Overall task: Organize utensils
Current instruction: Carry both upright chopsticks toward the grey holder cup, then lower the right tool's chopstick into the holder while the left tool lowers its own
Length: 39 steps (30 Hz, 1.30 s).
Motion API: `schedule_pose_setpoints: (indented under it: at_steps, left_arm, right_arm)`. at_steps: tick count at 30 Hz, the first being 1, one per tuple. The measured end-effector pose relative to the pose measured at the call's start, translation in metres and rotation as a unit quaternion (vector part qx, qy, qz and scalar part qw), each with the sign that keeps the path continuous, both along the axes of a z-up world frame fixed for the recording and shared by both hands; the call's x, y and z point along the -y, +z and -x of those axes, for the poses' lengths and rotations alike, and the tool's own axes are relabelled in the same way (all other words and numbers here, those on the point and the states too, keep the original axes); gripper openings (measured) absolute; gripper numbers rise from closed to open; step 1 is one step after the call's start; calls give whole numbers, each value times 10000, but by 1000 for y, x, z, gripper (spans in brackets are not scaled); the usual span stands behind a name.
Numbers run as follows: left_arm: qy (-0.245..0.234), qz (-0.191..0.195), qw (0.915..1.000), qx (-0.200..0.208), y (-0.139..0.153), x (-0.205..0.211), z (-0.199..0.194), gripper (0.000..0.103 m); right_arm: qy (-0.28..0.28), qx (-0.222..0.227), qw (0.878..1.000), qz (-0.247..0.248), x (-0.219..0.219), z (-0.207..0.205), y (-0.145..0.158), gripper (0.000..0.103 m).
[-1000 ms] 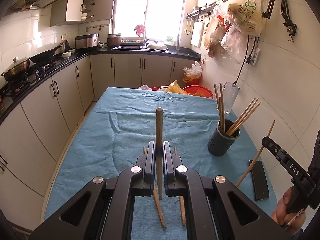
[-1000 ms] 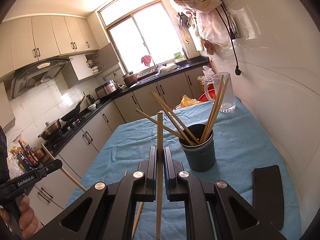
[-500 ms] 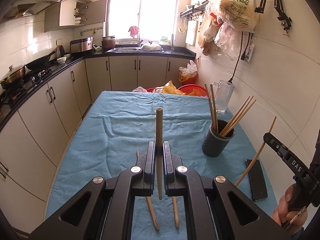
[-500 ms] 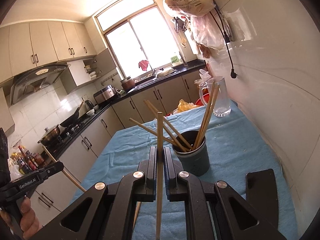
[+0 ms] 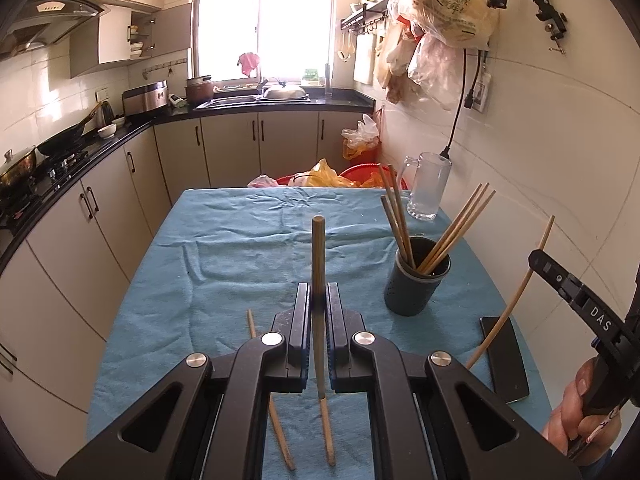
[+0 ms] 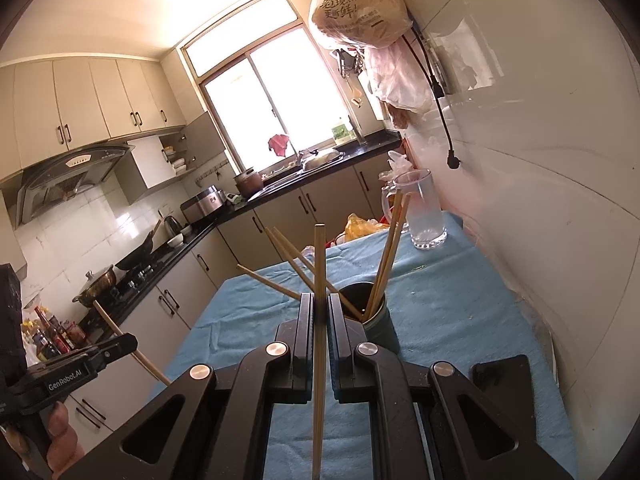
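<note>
Left wrist view only: two loose chopsticks on the blue cloth. Left gripper clamps one chopstick upright; right gripper clamps another chopstick, the holder just beyond its jaws.

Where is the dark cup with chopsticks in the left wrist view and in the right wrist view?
Left wrist view: the cup stands right of centre on the blue cloth, beyond the tongs.
Right wrist view: the cup is near the centre, just past the tongs and partly hidden by them.
Shared landmark: the glass mug stands behind the cup by the wall.
</note>
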<state>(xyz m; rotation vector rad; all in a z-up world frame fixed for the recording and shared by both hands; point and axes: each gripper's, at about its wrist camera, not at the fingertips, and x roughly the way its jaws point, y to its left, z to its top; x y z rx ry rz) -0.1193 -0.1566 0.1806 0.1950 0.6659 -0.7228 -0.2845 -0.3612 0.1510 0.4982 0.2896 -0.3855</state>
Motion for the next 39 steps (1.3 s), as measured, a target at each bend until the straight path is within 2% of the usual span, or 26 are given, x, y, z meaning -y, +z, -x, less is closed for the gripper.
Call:
schedule_pose_setpoints:
  at_steps: [25,31,39]
  left_arm:
    - [-190,-109,9998,-18,7,50,5,6]
    - [-299,3,9995,40,22,64,5,6]
    - [-521,287,9981,176,58,88,8,6]
  right_arm:
    - [-187,167,9997,-63,33,13,10,7]
    - [-301,244,9992,-81,47,12,19,7]
    - [-484,405,9980,51,60,6,42,7]
